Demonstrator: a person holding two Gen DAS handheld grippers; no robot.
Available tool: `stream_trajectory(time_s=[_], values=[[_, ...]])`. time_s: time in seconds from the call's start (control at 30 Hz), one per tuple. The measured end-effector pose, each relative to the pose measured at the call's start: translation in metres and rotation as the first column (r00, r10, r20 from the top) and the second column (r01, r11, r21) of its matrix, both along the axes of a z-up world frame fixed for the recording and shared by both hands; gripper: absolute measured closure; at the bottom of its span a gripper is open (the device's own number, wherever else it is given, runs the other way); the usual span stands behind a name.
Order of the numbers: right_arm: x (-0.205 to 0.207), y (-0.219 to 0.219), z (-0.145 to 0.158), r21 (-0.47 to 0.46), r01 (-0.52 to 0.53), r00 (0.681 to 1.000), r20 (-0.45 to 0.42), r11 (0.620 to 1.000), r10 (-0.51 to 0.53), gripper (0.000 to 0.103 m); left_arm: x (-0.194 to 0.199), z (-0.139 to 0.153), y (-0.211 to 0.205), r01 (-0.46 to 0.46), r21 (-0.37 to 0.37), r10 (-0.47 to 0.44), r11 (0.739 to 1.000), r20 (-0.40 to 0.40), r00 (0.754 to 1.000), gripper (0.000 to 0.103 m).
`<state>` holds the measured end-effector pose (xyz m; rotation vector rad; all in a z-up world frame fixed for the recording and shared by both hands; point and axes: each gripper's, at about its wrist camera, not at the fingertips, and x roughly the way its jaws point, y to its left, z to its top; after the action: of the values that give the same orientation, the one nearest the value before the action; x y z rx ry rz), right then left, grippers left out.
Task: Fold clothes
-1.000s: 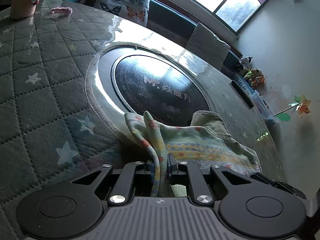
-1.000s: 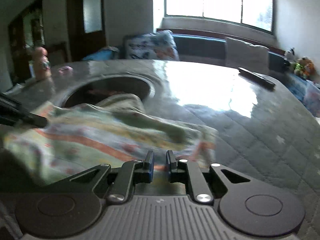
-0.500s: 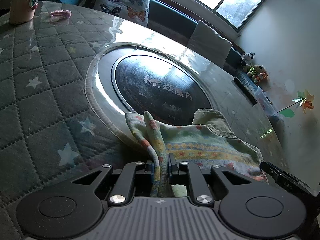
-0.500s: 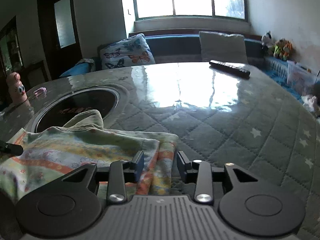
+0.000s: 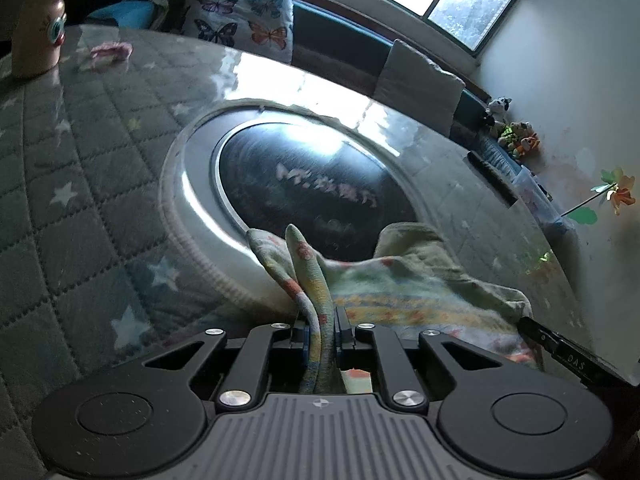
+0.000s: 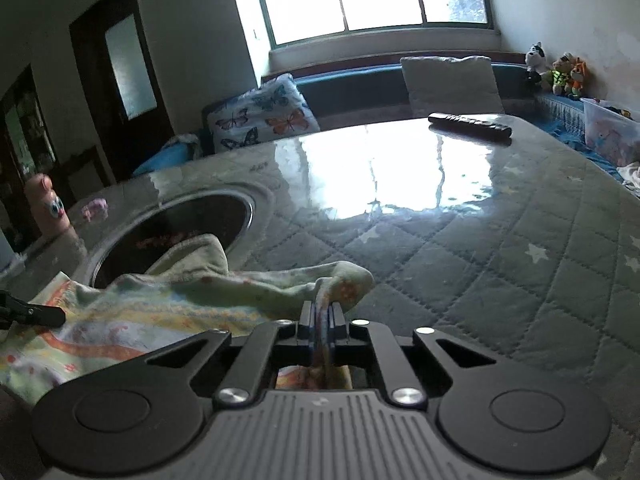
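A pale green patterned garment [image 5: 404,292] lies on the quilted table beside the dark round inset. My left gripper [image 5: 322,322] is shut on one bunched edge of it, which stands up between the jaws. In the right wrist view the same garment [image 6: 168,304] spreads to the left, and my right gripper [image 6: 322,314] is shut on its near right corner. The tip of the right gripper shows at the right of the left wrist view [image 5: 560,354]. The tip of the left gripper shows at the left edge of the right wrist view [image 6: 36,314].
A dark round glass inset [image 5: 312,192] sits in the table [image 6: 500,248]. A pink bottle with eyes [image 5: 38,24] and a small pink item [image 5: 110,50] stand at the far left. A remote [image 6: 470,124] lies at the far edge. A sofa with cushions [image 6: 264,116] is behind.
My right gripper was open half a second ago and has closed on the garment's corner. My left gripper keeps its hold and has barely moved.
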<state>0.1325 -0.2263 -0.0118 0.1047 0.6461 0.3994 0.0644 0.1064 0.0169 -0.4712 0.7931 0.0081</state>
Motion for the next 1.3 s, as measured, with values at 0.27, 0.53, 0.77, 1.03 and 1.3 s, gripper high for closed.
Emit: stream_trajectory(time_s=[0.27, 0.53, 0.77, 1.03, 1.3], values=[[-0.014, -0.026, 0.025, 0.019, 0.040, 0.997, 0.068, 0.999, -0.041, 0.099, 0.025, 0.021, -0.034, 0.076, 0.025, -0.078, 0.997, 0.058, 0.995, 0.094], [-0.009, -0.068, 0.042, -0.029, 0.144, 0.984, 0.114, 0.989, -0.140, 0.099, 0.071, 0.026, -0.088, 0.187, 0.044, -0.190, 0.981, 0.068, 0.979, 0.094], [-0.001, -0.107, 0.052, -0.057, 0.235, 0.962, 0.155, 0.970, -0.224, 0.099, 0.113, 0.029, -0.143, 0.283, 0.077, -0.288, 0.956, 0.064, 0.956, 0.094], [0.009, -0.149, 0.053, -0.074, 0.329, 0.935, 0.165, 0.941, -0.314, 0.099, 0.146, 0.029, -0.195, 0.363, 0.123, -0.370, 0.924, 0.044, 0.928, 0.094], [0.012, -0.179, 0.050, -0.075, 0.392, 0.912, 0.164, 0.917, -0.376, 0.099, 0.163, 0.030, -0.229, 0.415, 0.160, -0.426, 0.895, 0.035, 0.904, 0.094]])
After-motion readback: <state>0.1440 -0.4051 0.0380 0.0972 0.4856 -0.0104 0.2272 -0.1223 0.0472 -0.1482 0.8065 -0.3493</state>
